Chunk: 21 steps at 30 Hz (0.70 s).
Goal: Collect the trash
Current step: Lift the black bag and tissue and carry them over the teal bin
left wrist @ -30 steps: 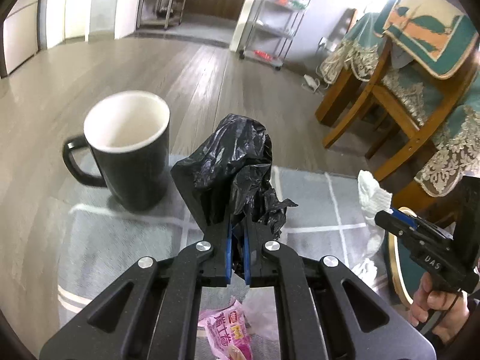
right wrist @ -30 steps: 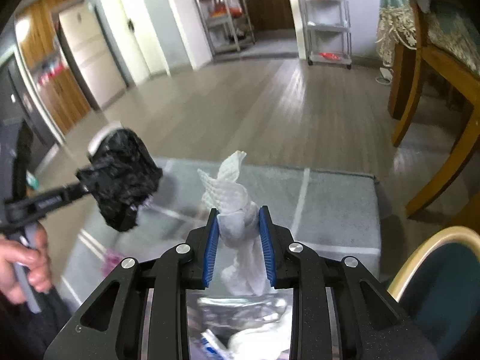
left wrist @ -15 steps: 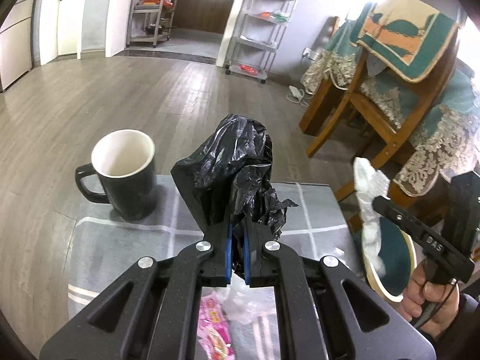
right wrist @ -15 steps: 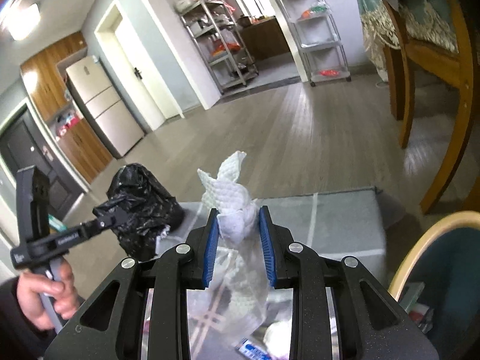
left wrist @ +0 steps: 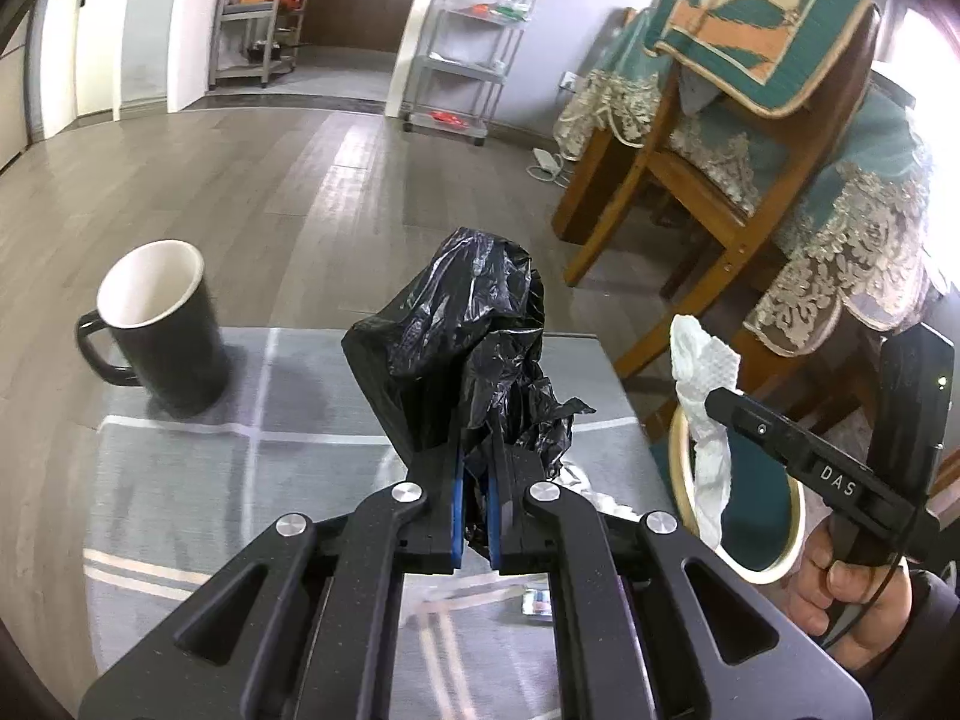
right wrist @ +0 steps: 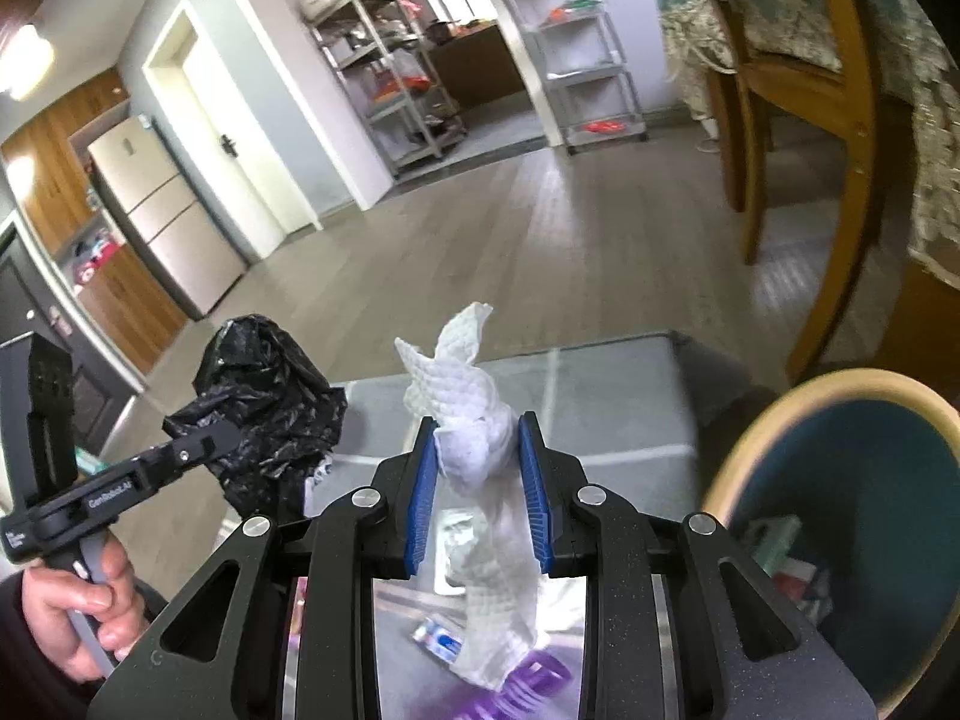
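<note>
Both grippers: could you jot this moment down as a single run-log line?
left gripper: shut on black plastic bag | right gripper: shut on white paper towel | bin: beside table, right | mug: on table

A grey-brown wood plank floor (left wrist: 252, 180) stretches back to pale lilac-grey walls (right wrist: 312, 96) and a white-framed doorway (right wrist: 240, 138). Silver metal wire shelving racks (left wrist: 474, 42) on castors stand at the far wall, flanking an opening into a brighter room. Brown wooden chairs (left wrist: 708, 180) draped in teal covers with cream lace trim (left wrist: 840, 252) stand on the right. A cream multi-door refrigerator (right wrist: 162, 204) sits beside brown wooden cabinets (right wrist: 54, 168), under a glowing ceiling lamp (right wrist: 27, 60).
</note>
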{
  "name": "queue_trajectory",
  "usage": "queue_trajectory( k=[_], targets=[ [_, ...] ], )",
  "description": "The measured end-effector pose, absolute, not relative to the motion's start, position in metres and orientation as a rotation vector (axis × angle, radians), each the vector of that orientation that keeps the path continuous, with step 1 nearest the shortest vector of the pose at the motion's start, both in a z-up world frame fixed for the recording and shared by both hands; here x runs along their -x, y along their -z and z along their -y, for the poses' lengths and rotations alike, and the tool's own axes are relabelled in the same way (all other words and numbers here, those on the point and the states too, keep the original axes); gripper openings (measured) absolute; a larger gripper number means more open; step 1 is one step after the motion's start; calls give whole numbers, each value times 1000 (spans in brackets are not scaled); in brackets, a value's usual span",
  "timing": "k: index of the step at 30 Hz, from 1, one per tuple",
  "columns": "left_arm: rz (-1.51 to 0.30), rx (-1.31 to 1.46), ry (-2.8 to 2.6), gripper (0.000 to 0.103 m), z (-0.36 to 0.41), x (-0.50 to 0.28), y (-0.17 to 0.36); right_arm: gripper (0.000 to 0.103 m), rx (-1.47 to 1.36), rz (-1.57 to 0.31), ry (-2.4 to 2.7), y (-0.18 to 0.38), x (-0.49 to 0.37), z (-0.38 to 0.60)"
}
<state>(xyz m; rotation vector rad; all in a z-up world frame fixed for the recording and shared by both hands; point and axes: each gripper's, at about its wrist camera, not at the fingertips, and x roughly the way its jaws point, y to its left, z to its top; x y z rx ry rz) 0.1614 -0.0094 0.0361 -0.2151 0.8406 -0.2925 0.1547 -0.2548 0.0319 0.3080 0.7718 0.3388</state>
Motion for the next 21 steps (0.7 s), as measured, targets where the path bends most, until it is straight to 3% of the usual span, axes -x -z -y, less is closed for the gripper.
queue_trajectory(
  k=[21],
  targets=[
    [-900, 63, 501, 5, 159, -170, -39, 29, -354, -683, -33, -42, -94, 364]
  ],
)
